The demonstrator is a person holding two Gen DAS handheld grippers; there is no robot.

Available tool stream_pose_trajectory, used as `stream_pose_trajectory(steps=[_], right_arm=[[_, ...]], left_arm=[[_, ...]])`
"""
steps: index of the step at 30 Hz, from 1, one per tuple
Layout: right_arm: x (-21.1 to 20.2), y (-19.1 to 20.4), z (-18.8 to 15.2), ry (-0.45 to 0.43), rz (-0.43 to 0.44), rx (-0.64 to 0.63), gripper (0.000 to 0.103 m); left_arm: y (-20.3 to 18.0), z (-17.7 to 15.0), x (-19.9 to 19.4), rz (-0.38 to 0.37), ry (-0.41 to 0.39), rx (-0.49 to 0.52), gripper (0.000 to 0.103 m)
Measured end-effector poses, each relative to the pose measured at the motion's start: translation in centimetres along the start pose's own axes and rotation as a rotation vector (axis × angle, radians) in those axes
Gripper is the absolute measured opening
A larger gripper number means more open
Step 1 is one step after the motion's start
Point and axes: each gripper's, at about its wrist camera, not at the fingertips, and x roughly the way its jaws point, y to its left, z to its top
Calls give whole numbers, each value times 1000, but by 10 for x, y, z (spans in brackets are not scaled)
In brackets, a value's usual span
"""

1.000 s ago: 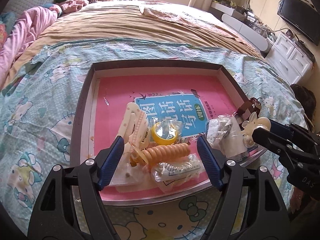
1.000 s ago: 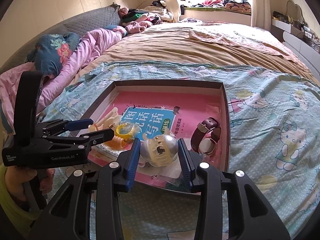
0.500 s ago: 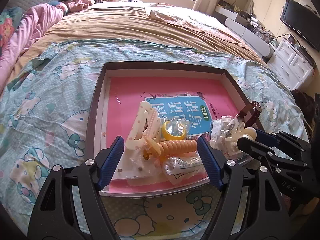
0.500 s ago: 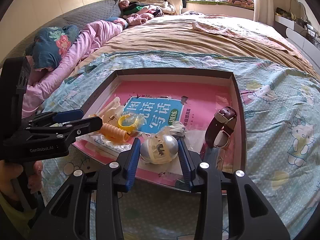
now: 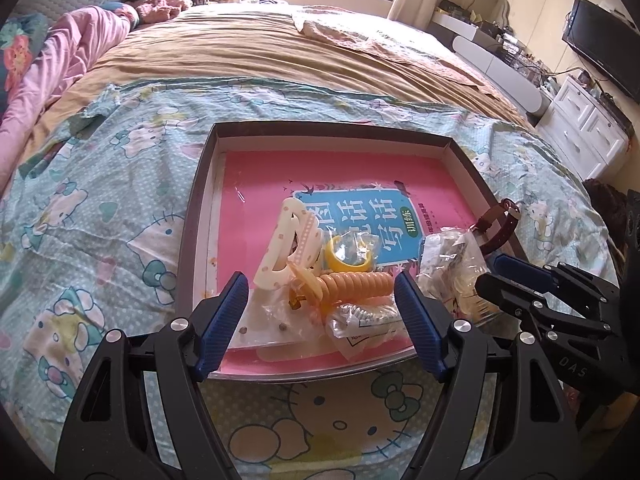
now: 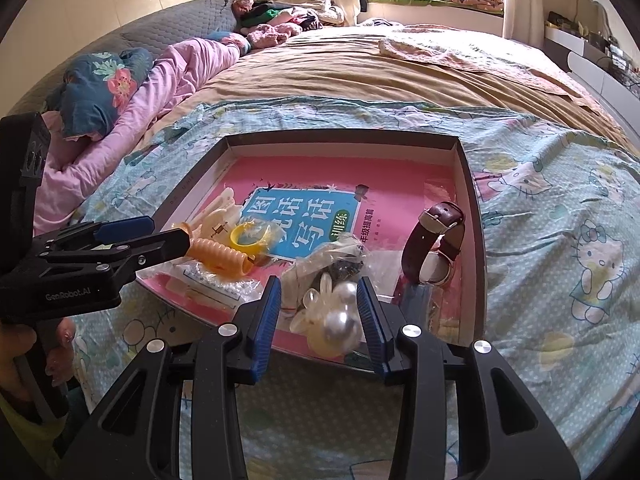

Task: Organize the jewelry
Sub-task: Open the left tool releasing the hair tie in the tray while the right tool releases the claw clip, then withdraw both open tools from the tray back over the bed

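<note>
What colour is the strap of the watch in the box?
The watch strap is dark reddish-brown, like leather. It shows best in the right wrist view.

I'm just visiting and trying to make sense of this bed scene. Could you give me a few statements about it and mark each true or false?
1. The brown leather-strap wristwatch lies outside the dark shallow box. False: it stands inside, by the right wall.
2. A pearl hair clip sits between the right gripper's blue fingers. True.
3. The left gripper clamps the orange spiral hair tie. False: its jaws stand wide apart, gripping nothing.
4. A yellow ring lies on the pink book. True.
5. The box rests on a wooden table. False: on a cartoon-cat bedsheet.
</note>
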Motion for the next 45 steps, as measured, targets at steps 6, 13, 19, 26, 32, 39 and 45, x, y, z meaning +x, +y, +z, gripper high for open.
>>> stream_pose_trajectory(steps=[6,13,19,26,32,39,45], right_arm=[[-7,1,0,-13,4,0,39],[-21,-1,-1,-37,3,5,45],[-37,-2,-3,-68,-1,14,56],[-56,-2,-2,-105,0,30,71],[-74,-1,-6,-142,-14,38,83],[-95,5,-18,-184,-40,31,93],[-106,10,-35,-203,-46,29,96]], left_arm=[[-2,-1,-3,5,-1,4,67],[-6,-3,-12,16,-7,8,73],[-10,-2,-24,20,-27,12,76],[-14,-4,-37,34,-40,14,83],[-15,-7,-51,43,-60,8,93],[-15,-20,-67,34,-80,-4,93],[-14,-41,-76,25,-95,-15,93]])
